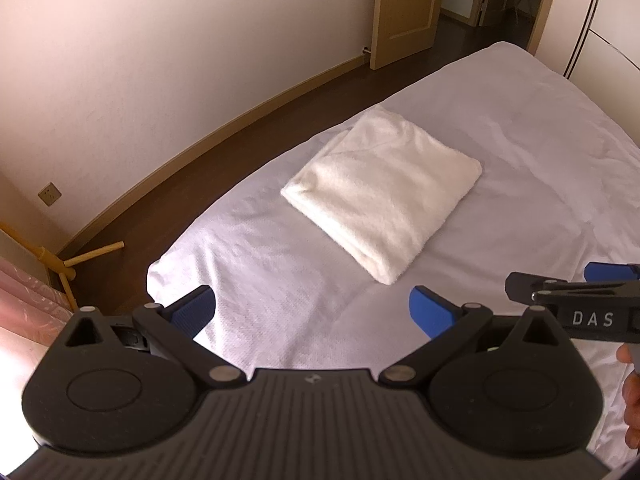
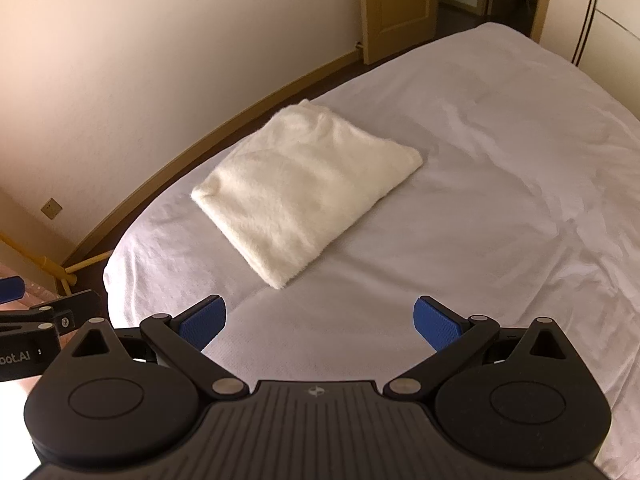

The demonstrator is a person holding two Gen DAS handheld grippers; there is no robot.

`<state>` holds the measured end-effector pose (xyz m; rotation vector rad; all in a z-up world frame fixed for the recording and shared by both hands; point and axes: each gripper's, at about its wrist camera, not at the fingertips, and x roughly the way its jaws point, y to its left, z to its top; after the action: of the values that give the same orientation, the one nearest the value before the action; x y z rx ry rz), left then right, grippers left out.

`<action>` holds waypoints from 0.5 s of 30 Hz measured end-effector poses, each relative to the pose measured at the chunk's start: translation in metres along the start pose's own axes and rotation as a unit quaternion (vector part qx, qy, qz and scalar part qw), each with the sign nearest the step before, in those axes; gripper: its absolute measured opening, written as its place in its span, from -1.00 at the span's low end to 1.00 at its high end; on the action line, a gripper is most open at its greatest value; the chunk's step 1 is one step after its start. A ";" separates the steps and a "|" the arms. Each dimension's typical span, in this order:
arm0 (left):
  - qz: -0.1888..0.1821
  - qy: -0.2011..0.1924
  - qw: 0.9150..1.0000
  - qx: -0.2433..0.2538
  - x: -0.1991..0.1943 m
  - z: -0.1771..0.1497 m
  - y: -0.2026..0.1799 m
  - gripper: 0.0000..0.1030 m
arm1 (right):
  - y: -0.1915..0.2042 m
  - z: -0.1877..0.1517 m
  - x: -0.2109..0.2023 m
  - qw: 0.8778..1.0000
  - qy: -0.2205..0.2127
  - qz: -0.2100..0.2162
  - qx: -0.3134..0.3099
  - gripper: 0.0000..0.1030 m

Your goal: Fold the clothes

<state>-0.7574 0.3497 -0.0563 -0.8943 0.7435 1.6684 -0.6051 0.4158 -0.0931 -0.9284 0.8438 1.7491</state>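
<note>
A cream fleecy garment (image 1: 380,192) (image 2: 304,188) lies folded into a neat rectangle on the white bed sheet (image 1: 288,272) (image 2: 460,220), near the bed's left edge. My left gripper (image 1: 312,312) hovers above the sheet, short of the bundle's near corner, blue pads wide apart and empty. My right gripper (image 2: 320,320) is likewise open and empty, held back from the bundle. Each wrist view catches the other gripper at its side: the right gripper (image 1: 592,280) at the right edge, the left gripper (image 2: 12,288) at the left edge.
The bed's left edge drops to a dark wood floor (image 1: 160,208) beside a cream wall (image 1: 160,80). An open wooden door (image 1: 404,8) stands at the far end. A yellow wooden rack foot (image 1: 92,256) and a pink cloth (image 1: 28,312) sit at the near left. A hand (image 1: 632,392) holds the right gripper.
</note>
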 end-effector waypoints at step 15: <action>-0.030 0.012 0.999 0.031 0.037 0.039 0.000 0.98 | 0.003 0.032 0.026 1.000 0.007 -0.013 0.022 1.00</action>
<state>-0.7709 0.4004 -0.0675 -0.8866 0.7734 1.5751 -0.6217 0.4530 -0.1001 -0.9195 0.8729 1.6969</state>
